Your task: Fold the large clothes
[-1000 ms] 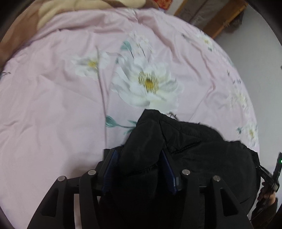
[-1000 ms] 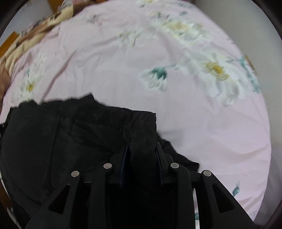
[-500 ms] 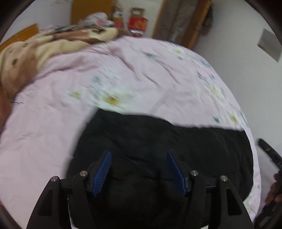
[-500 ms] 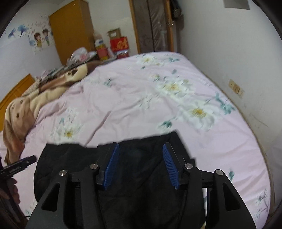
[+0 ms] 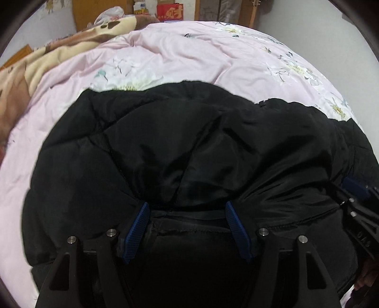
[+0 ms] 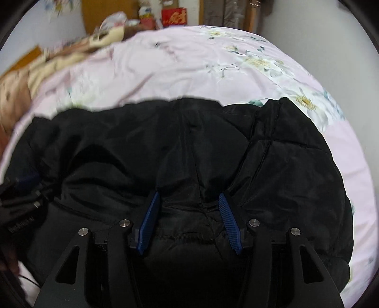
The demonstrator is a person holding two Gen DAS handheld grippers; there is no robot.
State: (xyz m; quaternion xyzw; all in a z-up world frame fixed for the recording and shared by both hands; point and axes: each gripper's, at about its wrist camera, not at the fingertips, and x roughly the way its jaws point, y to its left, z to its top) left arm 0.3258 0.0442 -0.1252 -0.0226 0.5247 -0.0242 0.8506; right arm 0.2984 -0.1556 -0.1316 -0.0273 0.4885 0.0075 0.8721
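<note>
Black jacket spread on pink bed

Brown blanket [image 5: 35,64] lies far left. Black jacket [image 5: 189,147] covers the near part of the pink floral bed [image 5: 189,47]. Left tool [image 5: 186,208] hovers released over it; right tool [image 6: 188,196] likewise, fingers apart, gripping nothing.

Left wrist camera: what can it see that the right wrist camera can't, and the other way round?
Only the left wrist view shows the right gripper from the side, at the jacket's right edge, and the left gripper's own blue pads spread wide. Only the right wrist view shows the left gripper, blurred, at the jacket's left edge, and the jacket's quilted panel with its stitched seam to the right. Both show the black jacket lying on the pink flowered bedspread, the tan blanket to the left and the red box at the far wall.
</note>
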